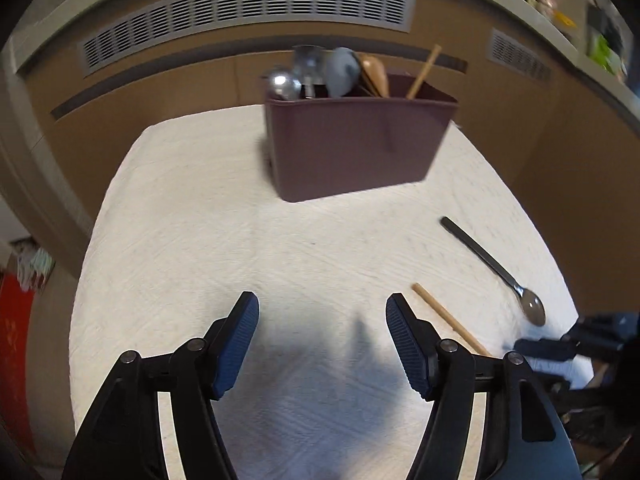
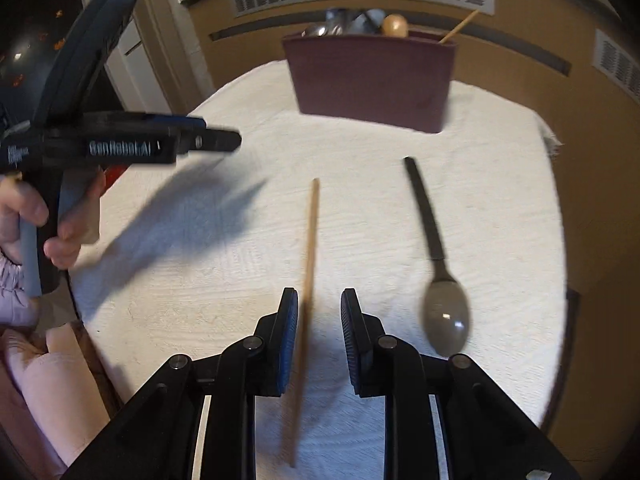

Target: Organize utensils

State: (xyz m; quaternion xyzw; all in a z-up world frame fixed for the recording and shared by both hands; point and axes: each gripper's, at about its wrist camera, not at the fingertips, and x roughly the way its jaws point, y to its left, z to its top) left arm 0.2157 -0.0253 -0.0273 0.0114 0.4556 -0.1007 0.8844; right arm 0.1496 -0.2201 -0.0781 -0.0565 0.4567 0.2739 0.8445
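Observation:
A maroon utensil bin [image 1: 356,148] stands at the far side of the white cloth; it also shows in the right wrist view [image 2: 372,80]. It holds several spoons and a wooden stick. A wooden chopstick [image 2: 308,264] lies on the cloth, passing between my right gripper's jaws [image 2: 319,304], which are open a little around it without clamping. A black-handled spoon [image 2: 434,256] lies to its right. In the left wrist view the chopstick [image 1: 448,320] and spoon [image 1: 492,268] lie to the right. My left gripper [image 1: 322,312] is wide open and empty above the cloth; its fingertip [image 2: 224,142] shows.
The round table carries a white textured cloth [image 1: 240,220]. A brown wall with vent grilles [image 1: 248,8] stands behind the bin. The person's hand [image 2: 36,216] holds the left gripper's handle at the table's left edge.

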